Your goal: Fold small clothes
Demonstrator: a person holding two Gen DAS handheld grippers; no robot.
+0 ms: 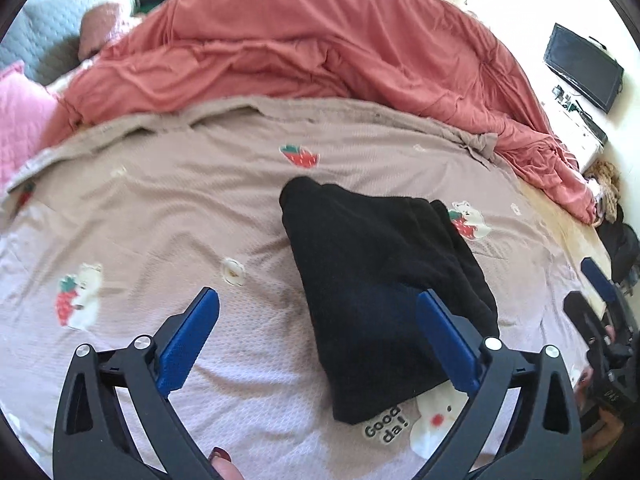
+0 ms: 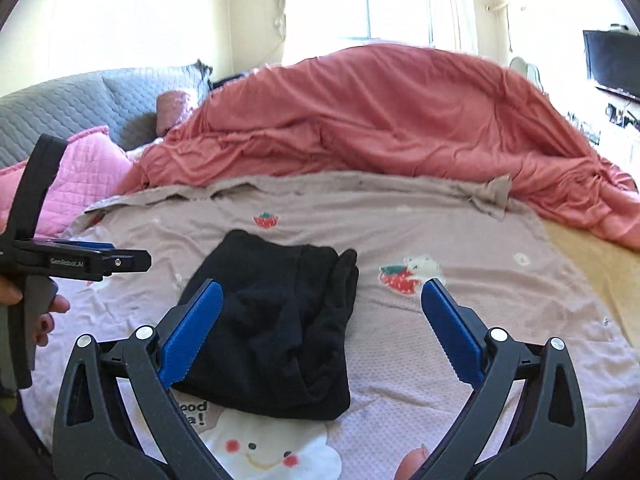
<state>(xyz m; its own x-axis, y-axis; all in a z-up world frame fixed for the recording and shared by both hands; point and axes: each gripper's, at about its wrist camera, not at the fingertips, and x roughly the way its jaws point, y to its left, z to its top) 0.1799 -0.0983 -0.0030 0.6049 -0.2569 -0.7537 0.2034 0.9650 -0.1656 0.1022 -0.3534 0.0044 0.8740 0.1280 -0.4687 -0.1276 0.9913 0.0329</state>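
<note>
A small black garment (image 1: 384,280) lies folded into a compact bundle on the pale pink printed bedsheet (image 1: 160,216). It also shows in the right wrist view (image 2: 280,328). My left gripper (image 1: 318,300) is open and empty, above the sheet, with its right finger over the garment's near right edge. My right gripper (image 2: 322,292) is open and empty, with its left finger over the garment's left side. The left gripper's body (image 2: 80,260) shows at the left edge of the right wrist view.
A coral duvet (image 1: 320,48) is heaped across the back of the bed. A pink pillow (image 1: 20,120) and grey quilted headboard (image 2: 80,104) are at the left. A black monitor (image 1: 580,66) stands on a desk at the right. The bed's right edge shows a yellow mat (image 2: 600,264).
</note>
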